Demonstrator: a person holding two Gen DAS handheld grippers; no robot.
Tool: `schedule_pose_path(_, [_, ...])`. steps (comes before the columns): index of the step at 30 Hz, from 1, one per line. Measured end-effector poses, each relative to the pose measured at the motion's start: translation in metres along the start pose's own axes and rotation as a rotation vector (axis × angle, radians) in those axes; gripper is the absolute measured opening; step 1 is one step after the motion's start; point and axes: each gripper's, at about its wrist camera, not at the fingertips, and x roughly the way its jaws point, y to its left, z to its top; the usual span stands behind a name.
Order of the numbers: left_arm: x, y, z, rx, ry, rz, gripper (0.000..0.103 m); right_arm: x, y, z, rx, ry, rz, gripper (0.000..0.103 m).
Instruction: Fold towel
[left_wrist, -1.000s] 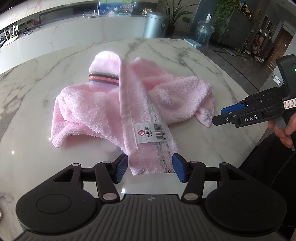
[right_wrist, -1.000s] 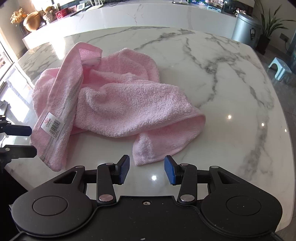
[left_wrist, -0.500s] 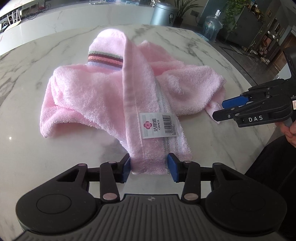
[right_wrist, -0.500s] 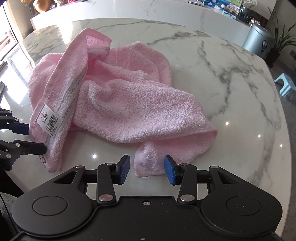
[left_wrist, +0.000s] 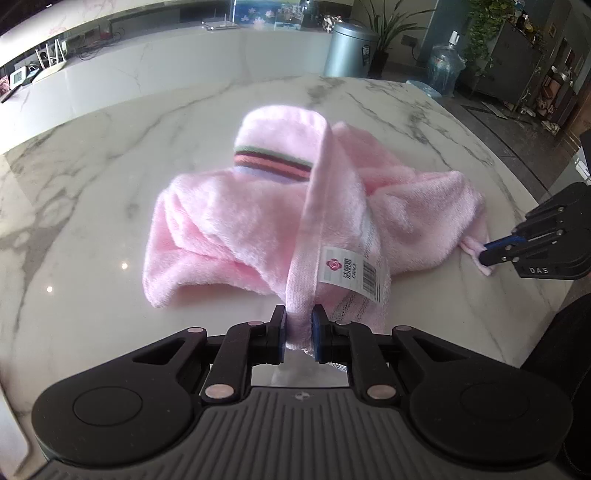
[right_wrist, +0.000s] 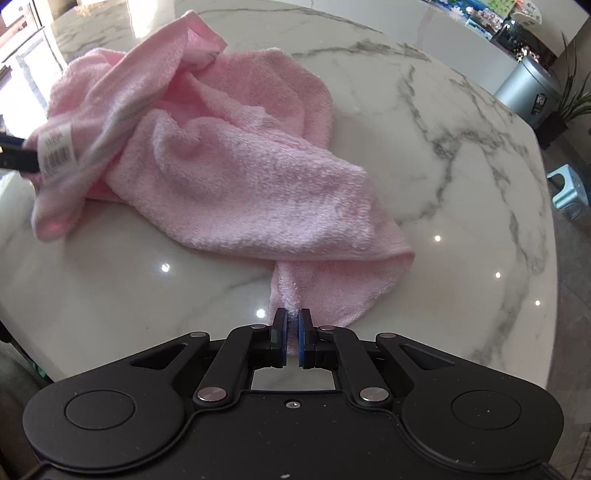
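Note:
A crumpled pink towel (left_wrist: 258, 221) lies on the white marble table (left_wrist: 92, 206). It has a striped band (left_wrist: 273, 160) at the far end and a barcode label (left_wrist: 354, 273) on its near hem. My left gripper (left_wrist: 299, 325) has its jaws closing on that hem, and the blue pads press the bunched cloth between them. In the right wrist view the towel (right_wrist: 240, 177) spreads away from my right gripper (right_wrist: 293, 321), which is shut on the near corner. The right gripper (left_wrist: 484, 254) also shows in the left wrist view, pinching the towel's corner at the table's right edge.
The table's curved edge (right_wrist: 546, 295) runs close on the right. Beyond it stand a grey bin (left_wrist: 351, 48), a water bottle (left_wrist: 447, 70), a potted plant and a small blue stool (right_wrist: 567, 188). A long marble counter (left_wrist: 147, 74) lies behind.
Both grippers went from open to closed on the towel. The left one moved up to the labelled hem and bunched it; the right one came down onto the near corner.

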Motion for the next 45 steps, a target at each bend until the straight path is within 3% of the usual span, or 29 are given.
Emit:
schedule_pose_path(19, [-0.014,0.074,0.047,0.011,-0.008,0.256,0.013,0.012,-0.077,-0.025,-0.018,0.143,-0.057,0.004])
schedule_pose_path(30, [-0.017,0.087,0.039,-0.001,0.03,0.289,0.013,0.018,-0.125,-0.049,0.067,0.235,-0.14,0.004])
schedule_pose_path(35, [-0.015,0.081,0.031,0.035,0.059,0.295,0.016,0.012,-0.129,-0.055,0.09,0.228,-0.11,0.005])
schedule_pose_path(37, [-0.015,0.078,0.03,0.045,0.061,0.294,0.017,0.006,-0.129,-0.056,0.097,0.218,-0.074,0.01])
schedule_pose_path(41, [-0.018,0.078,0.032,0.04,0.061,0.309,0.03,-0.009,-0.13,-0.057,0.099,0.197,-0.029,0.016])
schedule_pose_path(45, [-0.025,0.076,0.038,0.049,0.046,0.315,0.033,-0.031,-0.135,-0.056,0.113,0.161,0.025,0.023])
